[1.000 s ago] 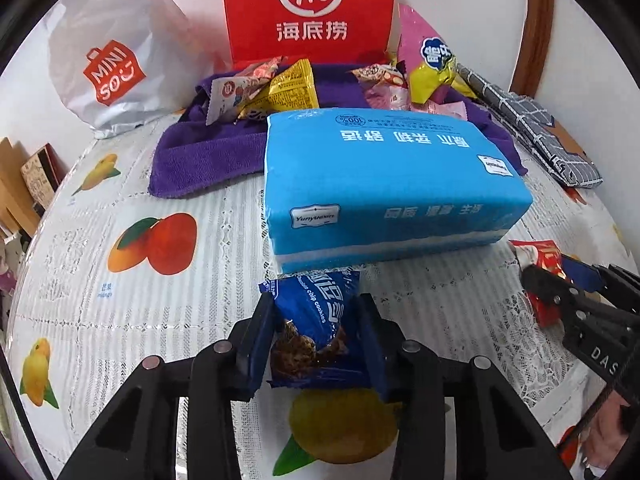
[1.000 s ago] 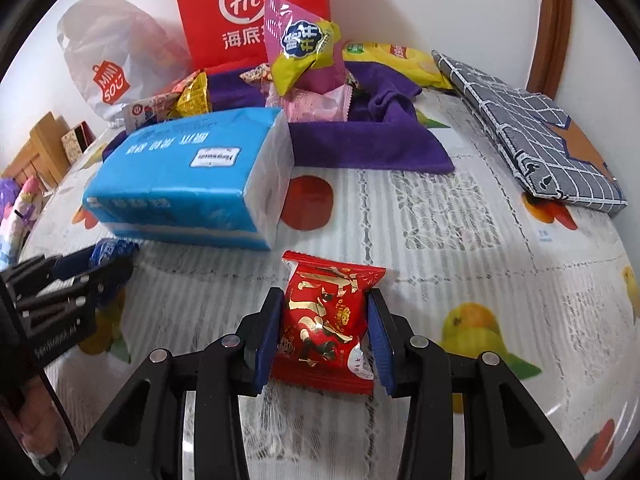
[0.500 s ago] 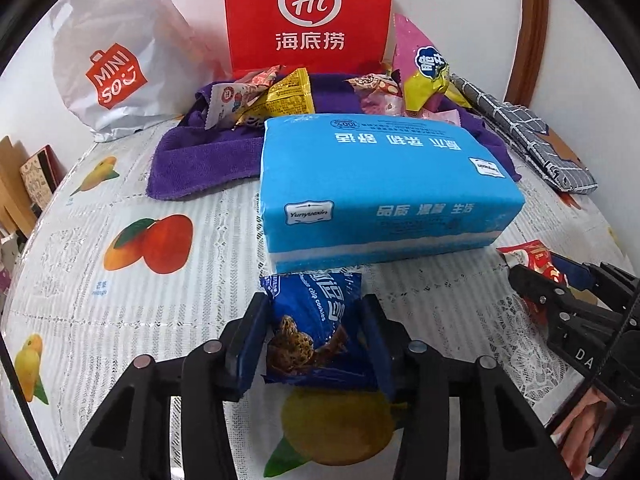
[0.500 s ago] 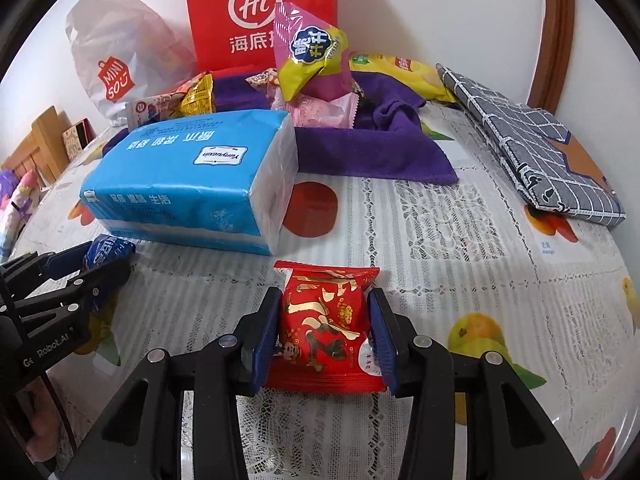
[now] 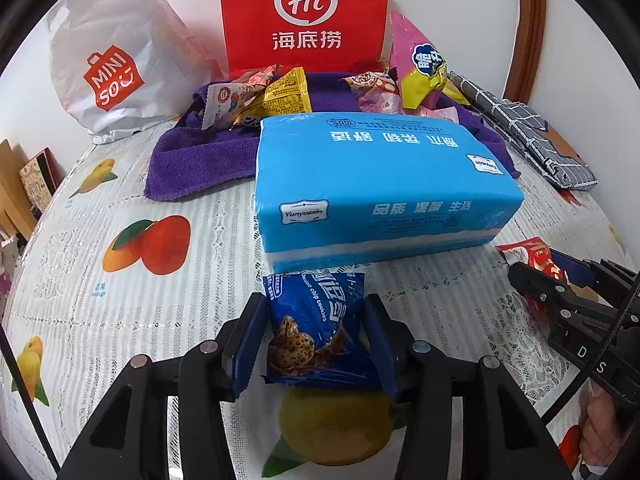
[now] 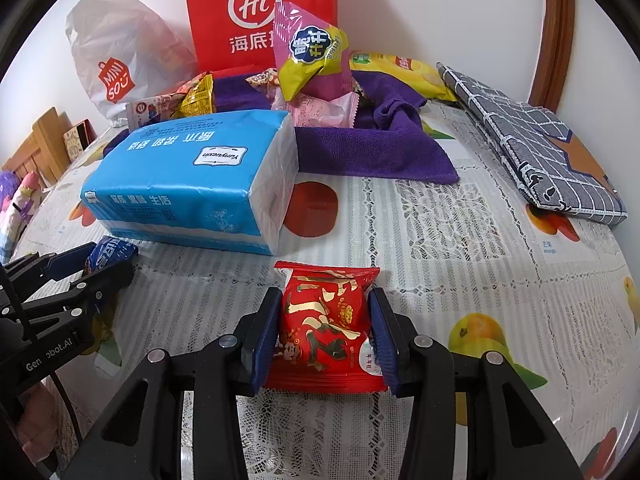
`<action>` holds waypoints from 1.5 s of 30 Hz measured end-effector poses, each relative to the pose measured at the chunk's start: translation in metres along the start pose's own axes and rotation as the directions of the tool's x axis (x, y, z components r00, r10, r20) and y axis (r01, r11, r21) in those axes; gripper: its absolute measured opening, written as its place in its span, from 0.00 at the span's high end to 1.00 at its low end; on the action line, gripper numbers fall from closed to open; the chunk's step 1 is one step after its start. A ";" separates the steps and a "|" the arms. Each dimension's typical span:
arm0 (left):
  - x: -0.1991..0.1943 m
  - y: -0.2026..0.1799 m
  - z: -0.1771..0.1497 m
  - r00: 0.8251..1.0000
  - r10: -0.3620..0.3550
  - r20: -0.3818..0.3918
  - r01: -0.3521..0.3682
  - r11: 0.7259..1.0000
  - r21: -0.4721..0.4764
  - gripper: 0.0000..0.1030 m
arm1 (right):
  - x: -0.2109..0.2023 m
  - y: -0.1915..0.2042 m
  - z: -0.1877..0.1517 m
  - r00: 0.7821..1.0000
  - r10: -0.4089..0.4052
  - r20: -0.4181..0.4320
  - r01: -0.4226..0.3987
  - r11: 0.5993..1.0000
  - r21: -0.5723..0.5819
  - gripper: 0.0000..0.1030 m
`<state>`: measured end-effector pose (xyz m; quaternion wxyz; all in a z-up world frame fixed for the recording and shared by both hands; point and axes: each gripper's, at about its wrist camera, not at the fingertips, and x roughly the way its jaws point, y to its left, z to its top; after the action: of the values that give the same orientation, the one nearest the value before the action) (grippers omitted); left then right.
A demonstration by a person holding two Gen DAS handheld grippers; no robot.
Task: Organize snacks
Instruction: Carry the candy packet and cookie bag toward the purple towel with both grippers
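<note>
Two grippers rest low on the fruit-print tablecloth [image 6: 440, 240], each astride one snack. Nearest in the left wrist view, the left gripper [image 5: 316, 344] has just been opening its jaws. The blue cookie packet [image 5: 316, 320] lies flat between them, with a sliver of space showing at its left side, so we read it as let go rather than held. In the right wrist view, the right gripper [image 6: 322, 336] stands narrow, its pads laid against both sides of the red snack packet [image 6: 324, 328], which also rests on the cloth.

We judge the step to be setting both packets down side by side. To do it well, we would widen each pair of jaws until both pads stand clear. We would then draw straight back along the fingers, so that no pad drags a wrapper askew.

Just beyond the packets lies the blue tissue pack [image 5: 372, 176]. Behind it the purple towel [image 5: 188, 156] carries the remaining loose snacks. Farthest back, a red paper bag [image 5: 304, 12] and a white shopping bag [image 5: 108, 72] stand against the wall.
</note>
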<state>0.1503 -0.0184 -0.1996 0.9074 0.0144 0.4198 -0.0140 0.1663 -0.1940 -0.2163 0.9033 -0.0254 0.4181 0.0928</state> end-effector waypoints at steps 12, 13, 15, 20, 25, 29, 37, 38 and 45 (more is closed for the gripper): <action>-0.001 0.000 0.001 1.000 -0.001 0.000 0.001 1.000 -0.001 0.53 | 0.000 0.000 0.000 1.000 0.000 0.001 0.000 1.000 -0.003 0.57; -0.001 0.000 0.001 1.000 -0.002 0.001 0.002 1.000 -0.003 0.54 | 0.000 0.001 0.000 1.000 0.002 0.002 -0.002 1.000 -0.001 0.57; -0.001 0.001 0.001 1.000 -0.004 0.003 0.004 1.000 -0.008 0.55 | 0.000 -0.001 0.000 1.000 0.005 0.004 -0.005 1.000 0.004 0.58; -0.002 0.001 0.001 1.000 -0.020 0.009 0.020 1.000 -0.008 0.60 | -0.001 -0.005 -0.001 1.000 0.020 0.008 -0.021 1.000 0.018 0.59; -0.003 0.004 0.001 0.999 -0.046 0.013 0.046 0.999 -0.023 0.61 | -0.002 -0.005 0.000 0.999 0.030 0.014 -0.030 0.999 0.017 0.59; -0.006 0.007 0.000 0.999 -0.051 0.005 0.051 0.998 -0.032 0.62 | -0.005 0.000 -0.002 1.000 -0.009 0.011 0.009 1.000 -0.007 0.59; -0.025 0.013 -0.001 0.998 -0.062 0.014 0.063 0.997 -0.050 0.62 | -0.033 0.003 -0.002 0.999 -0.005 0.049 0.006 1.000 -0.014 0.59; -0.030 0.013 0.000 0.997 -0.070 0.017 0.071 0.996 -0.051 0.62 | -0.038 0.003 0.000 0.998 -0.004 0.057 0.005 1.000 -0.013 0.59; -0.058 0.013 0.004 0.996 -0.080 0.042 0.083 0.995 -0.057 0.62 | -0.066 0.004 0.003 0.995 0.001 0.099 -0.001 1.000 0.000 0.59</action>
<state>0.1164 -0.0043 -0.1531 0.9142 -0.0295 0.4024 -0.0391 0.1259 -0.1992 -0.1639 0.9228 -0.0204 0.3729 0.0943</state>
